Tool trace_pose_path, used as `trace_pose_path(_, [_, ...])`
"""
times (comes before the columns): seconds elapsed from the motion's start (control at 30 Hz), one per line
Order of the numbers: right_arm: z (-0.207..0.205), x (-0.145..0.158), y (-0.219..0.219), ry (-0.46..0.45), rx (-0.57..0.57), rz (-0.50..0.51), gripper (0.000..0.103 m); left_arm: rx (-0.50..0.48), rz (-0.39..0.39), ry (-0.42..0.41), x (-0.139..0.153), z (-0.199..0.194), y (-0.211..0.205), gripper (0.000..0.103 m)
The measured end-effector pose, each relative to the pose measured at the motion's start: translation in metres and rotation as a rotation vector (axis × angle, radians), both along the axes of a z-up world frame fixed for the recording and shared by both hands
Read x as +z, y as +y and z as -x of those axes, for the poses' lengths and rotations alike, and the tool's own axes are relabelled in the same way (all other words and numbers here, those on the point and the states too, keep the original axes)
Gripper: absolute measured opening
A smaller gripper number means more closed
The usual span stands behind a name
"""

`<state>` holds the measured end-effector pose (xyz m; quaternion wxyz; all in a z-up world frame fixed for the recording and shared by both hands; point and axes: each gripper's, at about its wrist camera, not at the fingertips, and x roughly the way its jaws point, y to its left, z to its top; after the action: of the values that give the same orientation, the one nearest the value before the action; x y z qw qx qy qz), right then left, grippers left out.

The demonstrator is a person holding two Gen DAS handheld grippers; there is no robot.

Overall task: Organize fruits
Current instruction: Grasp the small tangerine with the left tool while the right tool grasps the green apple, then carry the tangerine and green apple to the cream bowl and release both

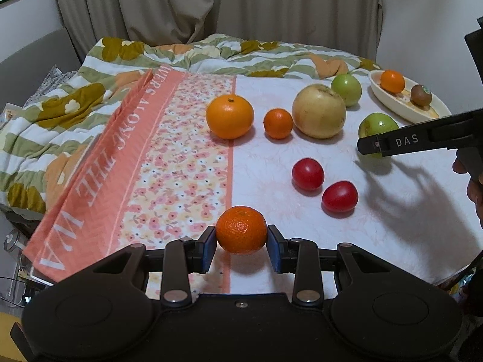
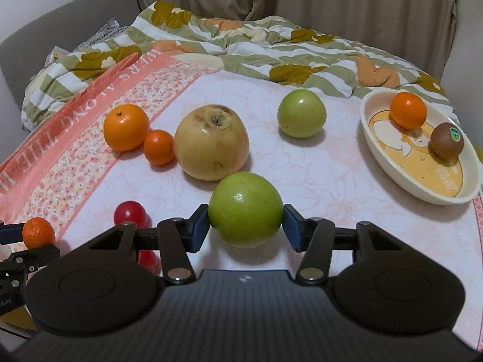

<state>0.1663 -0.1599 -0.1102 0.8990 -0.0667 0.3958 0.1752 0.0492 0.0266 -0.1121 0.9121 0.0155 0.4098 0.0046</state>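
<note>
Nearest the left wrist camera, the left hand-held gripper (image 1: 241,246) has a small mandarin (image 1: 241,230) between its blue pads (image 1: 209,249), which press its two sides; the fruit sits low over the white cloth (image 1: 302,271), and whether it touches the cloth cannot be told. In the right wrist view the right hand-held gripper (image 2: 246,226) is closed the same way on a green apple (image 2: 245,209), its pads against the apple's left and right sides.

Beyond the mandarin, to the right, lie two tomatoes (image 1: 308,174) close together. Farther back stands a row: a large orange (image 1: 229,116) on the left, a small orange (image 1: 278,123) just beside it, then a big yellow pear (image 1: 318,111). In the right wrist view the small orange appears to touch the pear. A second green apple (image 2: 302,113) sits far right of the pear, apart from it.

At the far right an oval dish (image 2: 422,193) holds another orange (image 2: 408,110) and a kiwi (image 2: 446,140) with a green sticker, near each other.

A pink floral cloth (image 1: 169,181) with white lettering covers the left side. A striped quilt (image 1: 211,54) is bunched at the far edge, with curtains (image 1: 211,3) behind.
</note>
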Motion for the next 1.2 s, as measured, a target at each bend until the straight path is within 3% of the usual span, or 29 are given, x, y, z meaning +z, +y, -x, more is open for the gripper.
trace_pose_path(0.37, [0.029,0.047,-0.012,-0.041,-0.051,-0.013,0.067,0.011,-0.007,-0.072,0.047,0.018,0.002,0.039])
trace_pose_path(0.73, [0.049,0.108,-0.057,-0.109,-0.158,-0.027,0.067,-0.005,0.002,-0.171,0.105,0.018,-0.012,0.039])
trace_pose_path(1.2, [0.015,0.136,-0.161,-0.119,-0.212,-0.021,0.067,-0.045,0.024,-0.247,0.140,-0.031,-0.098,0.039])
